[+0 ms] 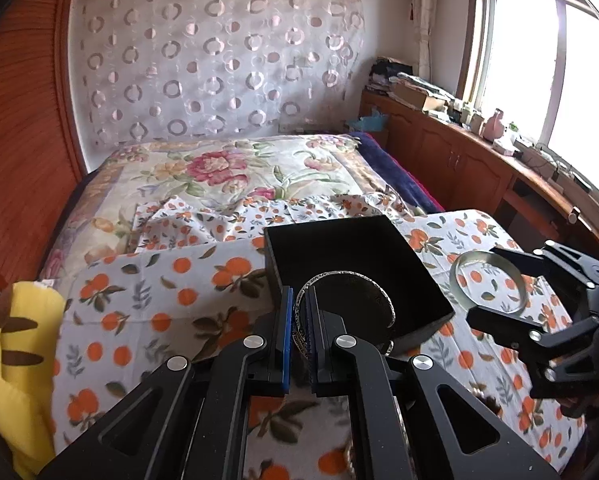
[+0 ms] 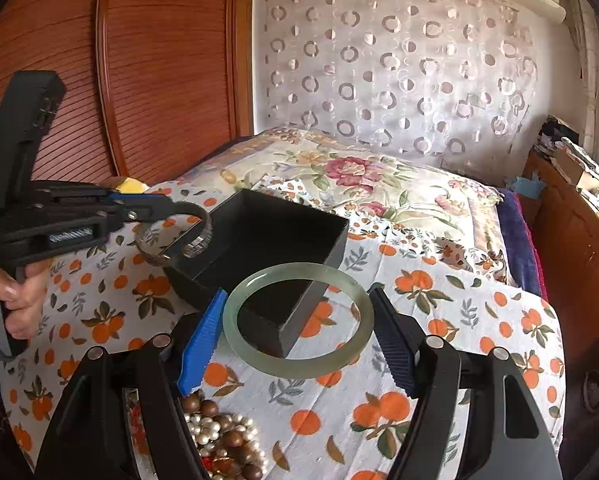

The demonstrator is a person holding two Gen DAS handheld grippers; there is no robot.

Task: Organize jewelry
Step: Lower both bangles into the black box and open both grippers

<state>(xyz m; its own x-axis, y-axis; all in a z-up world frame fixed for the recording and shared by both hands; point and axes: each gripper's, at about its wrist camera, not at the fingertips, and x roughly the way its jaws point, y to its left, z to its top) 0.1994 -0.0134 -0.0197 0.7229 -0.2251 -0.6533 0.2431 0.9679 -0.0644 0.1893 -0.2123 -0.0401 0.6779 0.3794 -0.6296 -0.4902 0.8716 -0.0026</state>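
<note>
An open black box [image 1: 363,252] [image 2: 259,236] stands on the orange-print cloth. My left gripper [image 1: 298,316] [image 2: 167,206] is shut on a silver bangle [image 1: 351,280] [image 2: 197,236] and holds it over the box's near edge. My right gripper [image 2: 299,328] [image 1: 495,284] is shut on a pale green jade bangle [image 2: 299,368] [image 1: 515,280], held flat just above the cloth to the right of the box. A heap of pearl and brown wooden beads [image 2: 219,440] lies below the right gripper.
A yellow plush toy [image 1: 15,360] sits at the left edge of the cloth. A floral bedspread [image 1: 227,172] lies behind the box. A wooden cabinet with clutter [image 1: 459,148] runs along the right under the window.
</note>
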